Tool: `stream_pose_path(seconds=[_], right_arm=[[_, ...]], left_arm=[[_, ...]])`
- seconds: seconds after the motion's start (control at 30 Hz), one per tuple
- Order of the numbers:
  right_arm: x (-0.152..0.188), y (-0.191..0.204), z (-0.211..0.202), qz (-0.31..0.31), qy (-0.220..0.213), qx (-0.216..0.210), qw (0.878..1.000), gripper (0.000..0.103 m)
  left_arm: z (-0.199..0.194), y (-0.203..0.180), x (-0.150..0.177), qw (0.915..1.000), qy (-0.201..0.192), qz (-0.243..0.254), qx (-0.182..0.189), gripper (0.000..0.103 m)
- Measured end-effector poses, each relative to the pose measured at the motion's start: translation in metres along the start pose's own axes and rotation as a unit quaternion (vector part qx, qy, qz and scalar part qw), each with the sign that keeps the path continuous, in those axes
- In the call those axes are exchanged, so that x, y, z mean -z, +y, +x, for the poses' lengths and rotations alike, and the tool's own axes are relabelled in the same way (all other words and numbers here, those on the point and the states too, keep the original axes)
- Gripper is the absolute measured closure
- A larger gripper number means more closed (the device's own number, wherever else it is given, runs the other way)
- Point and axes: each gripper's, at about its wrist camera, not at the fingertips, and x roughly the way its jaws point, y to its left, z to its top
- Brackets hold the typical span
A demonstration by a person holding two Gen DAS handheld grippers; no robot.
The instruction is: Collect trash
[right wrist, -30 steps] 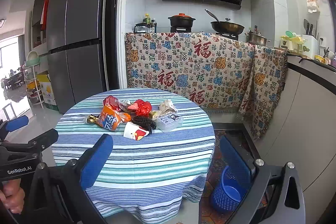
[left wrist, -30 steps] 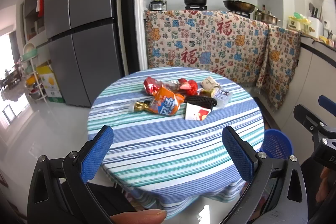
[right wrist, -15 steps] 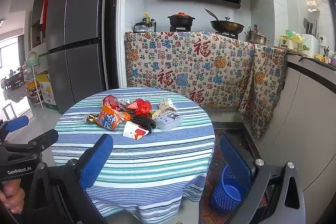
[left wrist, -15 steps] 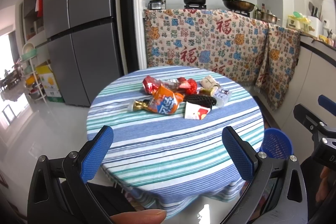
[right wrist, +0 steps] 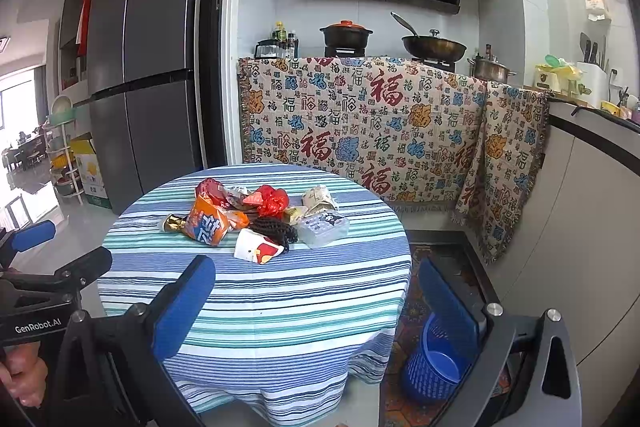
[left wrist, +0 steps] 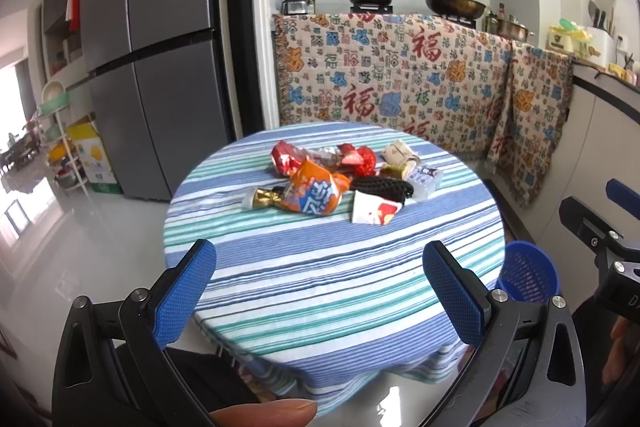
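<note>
Nearest, at 6 o'clock in the left wrist view, my left gripper point(left wrist: 319, 289) holds its blue fingers point(left wrist: 185, 293) spread wide apart with nothing between them. My right gripper point(right wrist: 318, 305) is likewise released and empty, its blue fingers point(right wrist: 183, 311) hanging over the near edge of the round counter point(right wrist: 280, 311) (striped blue, teal and white cloth).

At 4 o'clock in the right wrist view, a blue mesh basket point(right wrist: 434, 363) stands on the floor just beside the counter, partly hidden behind my right-hand finger.

Past both grippers, at 12 o'clock, the trash lies heaped near the middle of the counter, well apart from my fingers:
- white carton with red print point(left wrist: 374, 213), nearest;
- orange snack bag point(left wrist: 316, 193), touching a gold-wrapped piece point(left wrist: 262, 197) at its 9 o'clock;
- black netted object point(left wrist: 382, 187), just behind the carton;
- clear plastic box point(right wrist: 324, 229) at 3 o'clock of the heap;
- red crumpled wrappers point(left wrist: 320, 157) and a pale paper wrapper point(left wrist: 400, 153), farthest.

Beyond the counter, at 12 o'clock, a patterned blanket point(right wrist: 360, 123) drapes over the kitchen worktop; above it sit a black pot with orange lid point(right wrist: 346, 33) and a wok point(right wrist: 434, 47). A grey refrigerator point(right wrist: 144, 75) stands at 10 o'clock.
</note>
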Motion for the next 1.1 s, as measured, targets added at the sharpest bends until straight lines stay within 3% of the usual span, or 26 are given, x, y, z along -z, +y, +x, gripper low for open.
stream_pose_path(seconds=[0.43,0.7,0.97,1.1], right_arm=[[0.000,0.001,0.007,0.002,0.006,0.002,1.000,0.000],[0.013,-0.006,0.044,0.012,0.036,0.001,0.999,0.000],[0.040,-0.010,0.111,0.008,0.101,-0.006,0.995,0.000],[0.050,-0.007,0.146,-0.006,0.128,-0.018,0.992,0.000]], left_arm=[[0.013,0.005,0.001,0.9999,0.010,-0.007,0.008,0.000],[0.076,0.036,0.018,0.9958,0.072,-0.049,0.027,0.000],[0.142,0.053,0.019,0.9912,0.131,-0.020,0.008,0.000],[0.175,0.048,0.019,0.9860,0.159,0.049,-0.001,0.000]])
